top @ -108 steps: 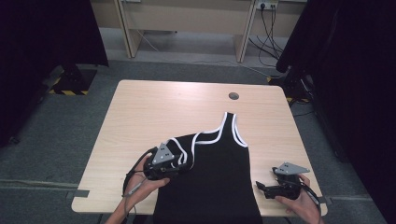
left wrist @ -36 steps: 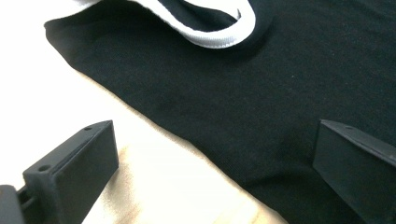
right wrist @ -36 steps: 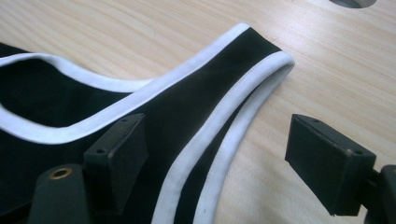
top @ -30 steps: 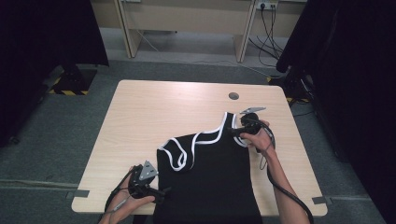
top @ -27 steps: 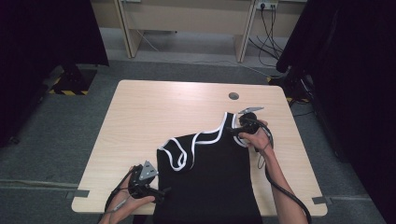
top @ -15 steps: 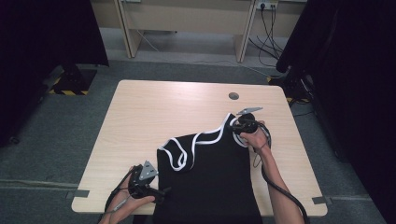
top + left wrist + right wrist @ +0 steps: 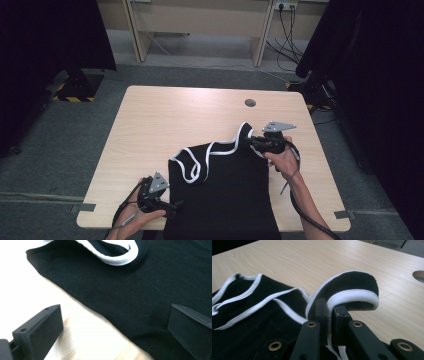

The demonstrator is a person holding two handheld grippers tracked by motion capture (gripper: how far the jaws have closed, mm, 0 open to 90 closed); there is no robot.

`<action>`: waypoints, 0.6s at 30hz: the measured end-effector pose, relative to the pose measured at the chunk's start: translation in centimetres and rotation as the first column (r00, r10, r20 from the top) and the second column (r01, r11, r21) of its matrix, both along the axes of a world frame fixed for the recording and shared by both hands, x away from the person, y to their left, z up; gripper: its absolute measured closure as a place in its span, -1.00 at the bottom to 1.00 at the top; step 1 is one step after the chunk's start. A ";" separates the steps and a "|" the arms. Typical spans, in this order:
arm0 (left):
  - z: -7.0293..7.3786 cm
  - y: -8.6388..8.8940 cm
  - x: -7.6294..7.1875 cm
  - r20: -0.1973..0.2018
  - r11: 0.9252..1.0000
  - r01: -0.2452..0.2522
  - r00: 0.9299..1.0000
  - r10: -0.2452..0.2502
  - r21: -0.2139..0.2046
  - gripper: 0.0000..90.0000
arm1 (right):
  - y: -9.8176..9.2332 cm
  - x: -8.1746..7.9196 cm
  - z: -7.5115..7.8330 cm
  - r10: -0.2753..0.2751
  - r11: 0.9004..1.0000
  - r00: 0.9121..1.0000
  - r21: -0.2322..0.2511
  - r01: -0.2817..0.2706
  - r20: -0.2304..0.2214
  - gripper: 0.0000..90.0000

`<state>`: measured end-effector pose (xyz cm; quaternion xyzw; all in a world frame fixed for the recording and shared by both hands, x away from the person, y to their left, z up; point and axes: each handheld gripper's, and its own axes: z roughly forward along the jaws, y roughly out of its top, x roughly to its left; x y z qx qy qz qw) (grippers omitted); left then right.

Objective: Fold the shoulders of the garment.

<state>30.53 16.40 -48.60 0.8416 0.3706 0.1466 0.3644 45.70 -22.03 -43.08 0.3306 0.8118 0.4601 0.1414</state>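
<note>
A black tank top [image 7: 225, 195] with white trim lies on the near half of the wooden table [image 7: 165, 120], its hem hanging over the front edge. My right gripper [image 7: 252, 141] is shut on the top's right shoulder strap [image 7: 359, 287]; in the right gripper view the white-edged strap curls up and over the closed jaws of that gripper [image 7: 329, 312]. Near the table's front left, my left gripper [image 7: 172, 205] is open. In the left gripper view its jaws straddle the garment's side edge [image 7: 130, 290], one over bare wood, without pressing on it. The other strap [image 7: 192, 162] lies looped on the table.
A round cable hole [image 7: 250, 103] sits in the table's far right. The far half and left side of the tabletop are bare wood. Dark curtains [image 7: 45, 40] hang at both sides, and cables [image 7: 290, 25] trail on the floor beyond the table.
My right gripper has shut on the shoulder strap and drawn it slightly up and toward the person, so the strap now curls. The left gripper has stayed at the front edge.
</note>
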 end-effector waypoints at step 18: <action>0.0 0.0 0.0 0.000 1.000 -0.002 1.000 0.002 0.000 -1.00 | -0.7 -6.8 -0.2 0.053 0.998 0.997 -0.024 -0.052 0.052 0.44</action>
